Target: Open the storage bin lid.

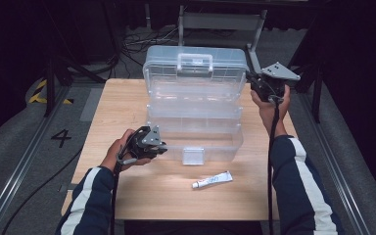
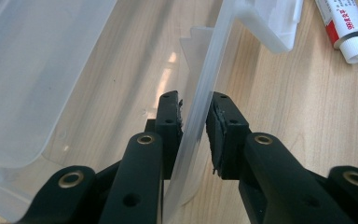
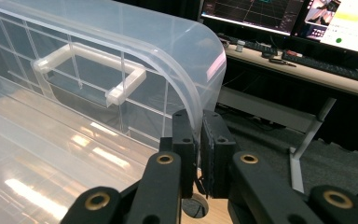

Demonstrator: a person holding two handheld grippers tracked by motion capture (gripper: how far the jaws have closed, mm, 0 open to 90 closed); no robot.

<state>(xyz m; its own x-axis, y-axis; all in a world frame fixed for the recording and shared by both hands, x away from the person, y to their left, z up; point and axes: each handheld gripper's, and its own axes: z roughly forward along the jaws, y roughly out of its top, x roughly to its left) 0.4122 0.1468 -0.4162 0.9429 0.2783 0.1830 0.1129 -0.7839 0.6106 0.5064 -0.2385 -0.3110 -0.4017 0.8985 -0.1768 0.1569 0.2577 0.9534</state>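
The left claw [image 1: 162, 145] is pinching the clear box [image 1: 196, 142] wall while the right claw [image 1: 248, 77] is gripping the lid [image 1: 196, 73] edge — opening step, next likely swinging the lid fully back.

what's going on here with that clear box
A person is working a clear plastic box on a wooden table with two grippers. The left gripper pinches the front wall of the base, and the right gripper is clamped on the edge of the raised lid. The box stands open, its trays stepped out. A small tube lies in front.
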